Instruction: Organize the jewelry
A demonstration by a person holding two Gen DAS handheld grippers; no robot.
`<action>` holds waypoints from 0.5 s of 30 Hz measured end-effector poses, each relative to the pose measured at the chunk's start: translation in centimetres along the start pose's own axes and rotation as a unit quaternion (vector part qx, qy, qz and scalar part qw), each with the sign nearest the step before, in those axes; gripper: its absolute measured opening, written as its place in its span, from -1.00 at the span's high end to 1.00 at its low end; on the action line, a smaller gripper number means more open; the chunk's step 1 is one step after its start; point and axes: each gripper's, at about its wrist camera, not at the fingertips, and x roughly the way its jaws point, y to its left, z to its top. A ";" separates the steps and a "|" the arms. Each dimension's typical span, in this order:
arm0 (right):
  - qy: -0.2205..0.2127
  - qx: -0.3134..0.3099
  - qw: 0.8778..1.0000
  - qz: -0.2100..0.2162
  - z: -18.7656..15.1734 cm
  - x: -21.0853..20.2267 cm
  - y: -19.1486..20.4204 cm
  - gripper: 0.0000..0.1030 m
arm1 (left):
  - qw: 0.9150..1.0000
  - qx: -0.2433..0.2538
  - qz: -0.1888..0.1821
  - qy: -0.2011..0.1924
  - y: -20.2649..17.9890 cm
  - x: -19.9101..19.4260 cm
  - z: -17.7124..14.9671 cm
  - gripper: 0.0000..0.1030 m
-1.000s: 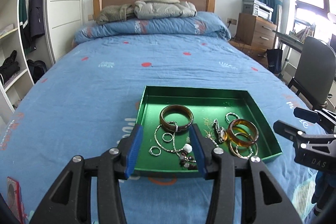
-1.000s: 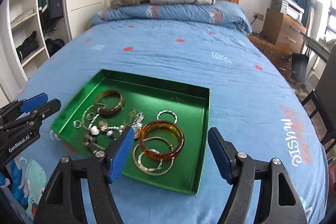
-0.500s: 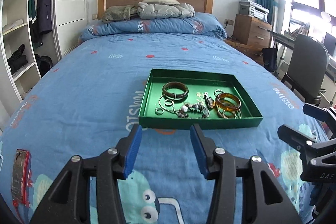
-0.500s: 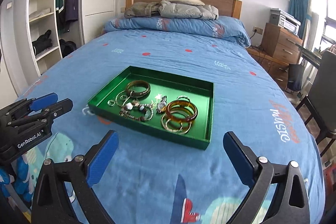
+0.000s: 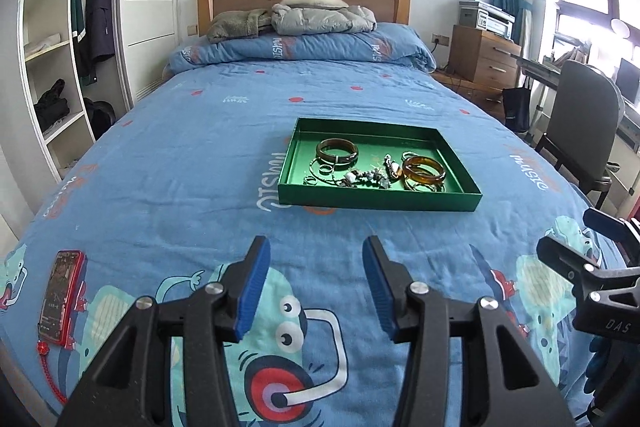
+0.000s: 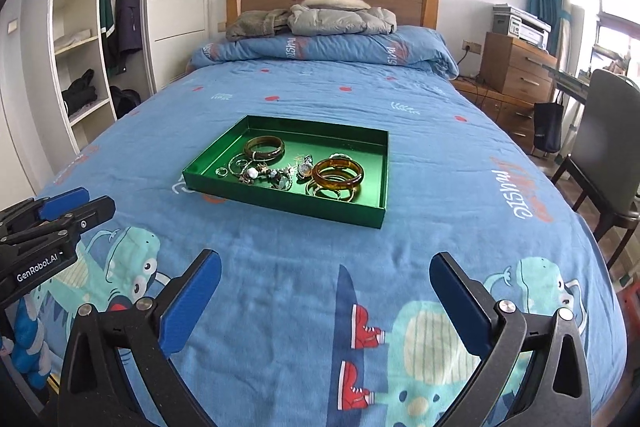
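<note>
A green tray (image 5: pixel 376 201) (image 6: pixel 280 201) lies on the blue bedspread in the middle of the bed. In it are a dark brown bangle (image 5: pixel 336 150) (image 6: pixel 264 148), an amber bangle (image 5: pixel 423 169) (image 6: pixel 338 173), thin gold hoops (image 6: pixel 332 191), small silver rings (image 5: pixel 326 169), a watch (image 6: pixel 305 167) and a tangle of beaded chains (image 5: pixel 366 179) (image 6: pixel 266 175). My left gripper (image 5: pixel 316 259) is open and empty, well short of the tray. My right gripper (image 6: pixel 326 273) is wide open and empty, also short of the tray.
A red phone (image 5: pixel 60 297) lies on the bedspread at the near left. A folded duvet and jackets (image 5: pixel 304 39) are at the headboard. Open shelves (image 5: pixel 52 67) stand left of the bed. A chair (image 5: pixel 580 131) and a wooden dresser (image 5: pixel 484 57) stand right.
Both grippers have pulled back from over the tray toward the foot of the bed. The right gripper has opened wider. The jewelry in the tray has not moved.
</note>
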 end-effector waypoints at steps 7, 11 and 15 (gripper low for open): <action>-0.009 0.001 1.000 0.000 -0.7 -1.6 -0.1 -0.99 | 1.000 -0.005 0.012 -0.004 0.0 -1.3 -0.8 0.10; -0.012 -0.004 1.000 0.002 -1.2 -2.3 -0.1 -0.99 | 1.000 -0.008 0.020 -0.006 0.2 -2.3 -1.2 0.10; -0.014 -0.003 1.000 0.008 -1.8 -2.9 -0.1 -0.99 | 0.999 -0.005 0.036 -0.013 -0.1 -3.5 -1.4 0.10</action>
